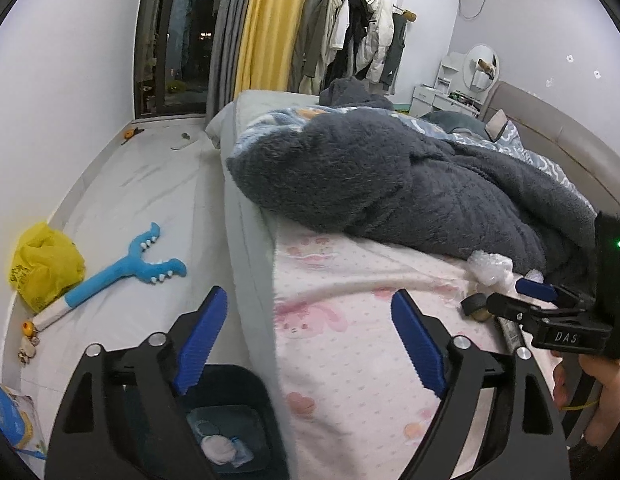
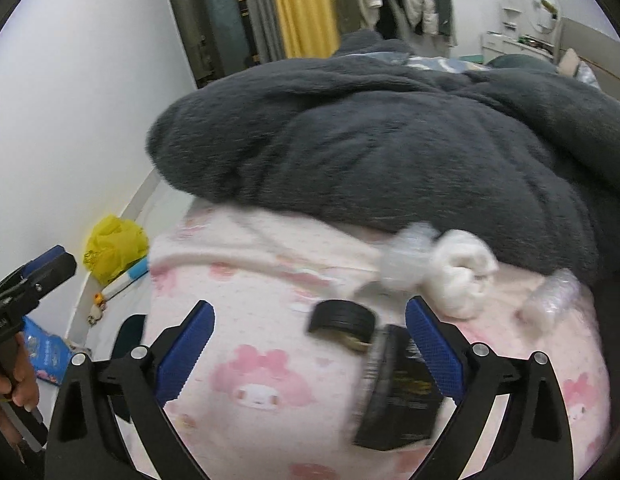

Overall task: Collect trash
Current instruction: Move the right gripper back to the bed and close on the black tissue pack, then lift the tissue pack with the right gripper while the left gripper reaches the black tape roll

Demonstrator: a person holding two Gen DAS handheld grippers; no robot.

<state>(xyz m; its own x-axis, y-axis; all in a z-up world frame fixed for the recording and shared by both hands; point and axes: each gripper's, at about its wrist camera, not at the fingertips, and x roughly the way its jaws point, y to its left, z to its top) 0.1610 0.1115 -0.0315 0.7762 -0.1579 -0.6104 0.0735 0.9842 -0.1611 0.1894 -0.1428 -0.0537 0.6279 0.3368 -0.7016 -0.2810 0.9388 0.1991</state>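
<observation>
On the pink patterned bed sheet (image 2: 270,360) lie a black tape roll (image 2: 341,317), a black packet (image 2: 401,392), a crumpled white tissue (image 2: 461,272) and clear bubble wrap (image 2: 405,256). My right gripper (image 2: 308,344) is open above the sheet, with the black packet beside its right finger. My left gripper (image 1: 308,336) is open and empty over the bed edge, above a dark bin (image 1: 230,412) that holds white trash (image 1: 220,448). The right gripper also shows in the left wrist view (image 1: 521,292), near the tape roll (image 1: 475,306) and bubble wrap (image 1: 489,266).
A dark fleece blanket (image 1: 389,184) is heaped on the bed behind the trash. On the floor to the left lie a yellow plastic bag (image 1: 42,264), a blue plush toy (image 1: 122,268) and a blue packet (image 1: 6,416). A wall runs along the left.
</observation>
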